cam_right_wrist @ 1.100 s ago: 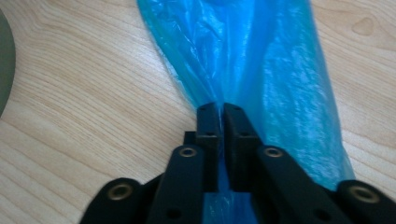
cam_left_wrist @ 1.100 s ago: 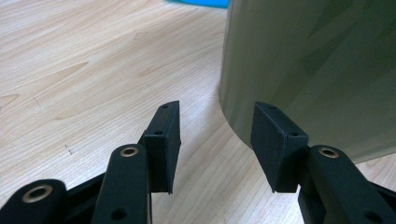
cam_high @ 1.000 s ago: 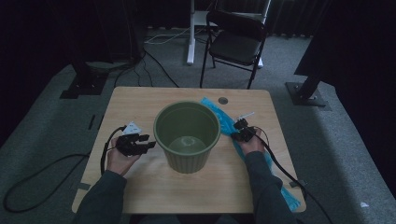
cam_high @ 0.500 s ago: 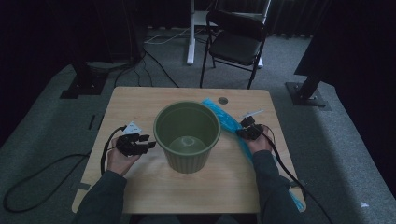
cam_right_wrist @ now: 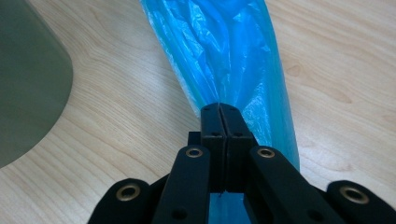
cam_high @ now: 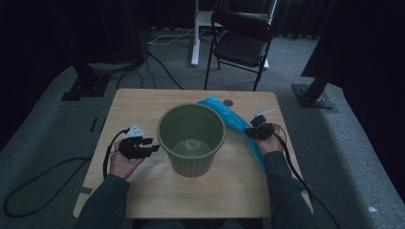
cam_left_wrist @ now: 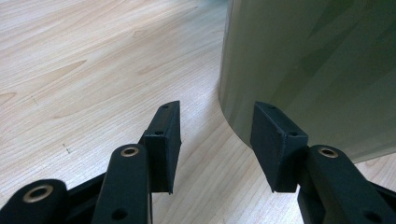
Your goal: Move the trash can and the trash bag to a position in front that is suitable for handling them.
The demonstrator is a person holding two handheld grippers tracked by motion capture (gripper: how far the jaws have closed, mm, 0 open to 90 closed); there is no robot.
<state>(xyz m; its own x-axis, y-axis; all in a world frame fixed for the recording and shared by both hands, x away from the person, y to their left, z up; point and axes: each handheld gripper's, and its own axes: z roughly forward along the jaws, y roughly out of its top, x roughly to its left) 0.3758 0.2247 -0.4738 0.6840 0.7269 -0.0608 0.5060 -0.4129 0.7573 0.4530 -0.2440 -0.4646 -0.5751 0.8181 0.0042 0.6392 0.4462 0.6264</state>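
An olive-green plastic bin [cam_high: 191, 138] stands upright and empty in the middle of the wooden table [cam_high: 138, 105]. A blue plastic bag [cam_high: 237, 125] lies flat on the table just right of it, running from behind the bin toward the front right edge. My right gripper [cam_high: 253, 131] is shut on the bag; in the right gripper view the closed jaws [cam_right_wrist: 219, 109] pinch the bag [cam_right_wrist: 229, 56], with the bin's wall [cam_right_wrist: 28, 79] off to the left. My left gripper [cam_high: 152, 146] rests open on the table left of the bin; its jaws [cam_left_wrist: 217, 135] hold nothing, close to the bin's wall [cam_left_wrist: 317, 70].
A black folding chair [cam_high: 241, 43] stands behind the table, beside a white stand leg [cam_high: 195, 33]. Cables [cam_high: 43, 176] trail over the grey carpet at the left. A small round hole [cam_high: 228, 102] is set in the tabletop near the far edge.
My right gripper has shifted slightly to the right, still shut on the blue bag. The left gripper and the bin have stayed put.
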